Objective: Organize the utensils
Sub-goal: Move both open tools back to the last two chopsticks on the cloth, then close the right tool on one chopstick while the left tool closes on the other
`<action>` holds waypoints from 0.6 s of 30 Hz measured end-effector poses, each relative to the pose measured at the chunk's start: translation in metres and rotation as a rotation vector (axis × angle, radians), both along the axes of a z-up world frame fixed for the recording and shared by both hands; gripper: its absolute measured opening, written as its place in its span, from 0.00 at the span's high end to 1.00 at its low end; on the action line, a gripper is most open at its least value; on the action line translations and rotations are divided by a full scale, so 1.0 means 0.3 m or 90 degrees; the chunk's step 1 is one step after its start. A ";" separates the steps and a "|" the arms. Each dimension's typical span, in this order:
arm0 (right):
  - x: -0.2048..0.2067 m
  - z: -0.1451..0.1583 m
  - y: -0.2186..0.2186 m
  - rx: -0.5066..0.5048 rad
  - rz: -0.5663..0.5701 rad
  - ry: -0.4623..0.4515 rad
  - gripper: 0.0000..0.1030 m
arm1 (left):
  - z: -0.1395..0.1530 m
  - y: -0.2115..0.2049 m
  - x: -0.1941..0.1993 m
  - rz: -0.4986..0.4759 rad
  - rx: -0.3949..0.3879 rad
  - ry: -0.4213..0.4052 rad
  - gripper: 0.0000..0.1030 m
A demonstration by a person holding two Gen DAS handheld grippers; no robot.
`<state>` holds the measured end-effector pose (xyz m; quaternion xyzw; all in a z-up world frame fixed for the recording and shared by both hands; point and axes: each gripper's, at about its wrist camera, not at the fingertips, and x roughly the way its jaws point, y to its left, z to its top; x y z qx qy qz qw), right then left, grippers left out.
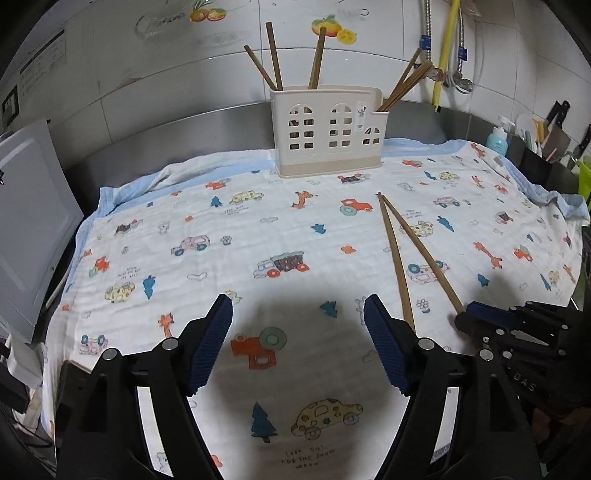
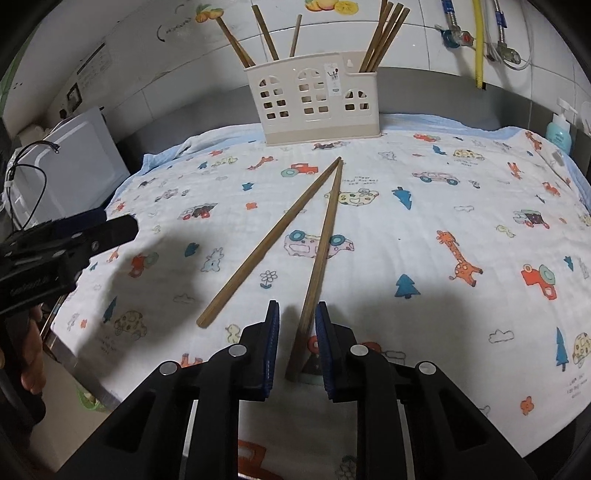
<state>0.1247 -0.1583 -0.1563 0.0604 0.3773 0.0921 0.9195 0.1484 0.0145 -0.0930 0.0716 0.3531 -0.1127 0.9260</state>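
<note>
1. Straight ahead of both grippers, at the far edge of the cloth, stands a cream holder with window-shaped cutouts, against the steel backsplash.
2. Its taller left part holds three chopsticks, upright and leaning apart from each other; through the cutouts I can see only bits of their lower ends.
3. Its lower right compartment holds a bundle of chopsticks fanned out to the right; their exact count I cannot tell.
4. The left gripper hovers over bare cloth with its jaws wide apart, nothing between them.
5. The right gripper sits low over the cloth, jaws partly apart, astride the near end of one chopstick. The right pad looks touching or just beside the wood; the left pad stands off it with a gap.
6. A second chopstick lies just left of that gripper, flat on the cloth, its far tip meeting the first one's to form a narrow V pointing at the holder.
7. Far right, by the wall, a blue soap bottle stands off the cloth.
</note>
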 end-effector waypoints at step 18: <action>-0.015 0.024 -0.043 -0.047 -0.039 -0.032 0.93 | -0.072 -0.076 0.004 -0.042 -0.007 0.052 0.29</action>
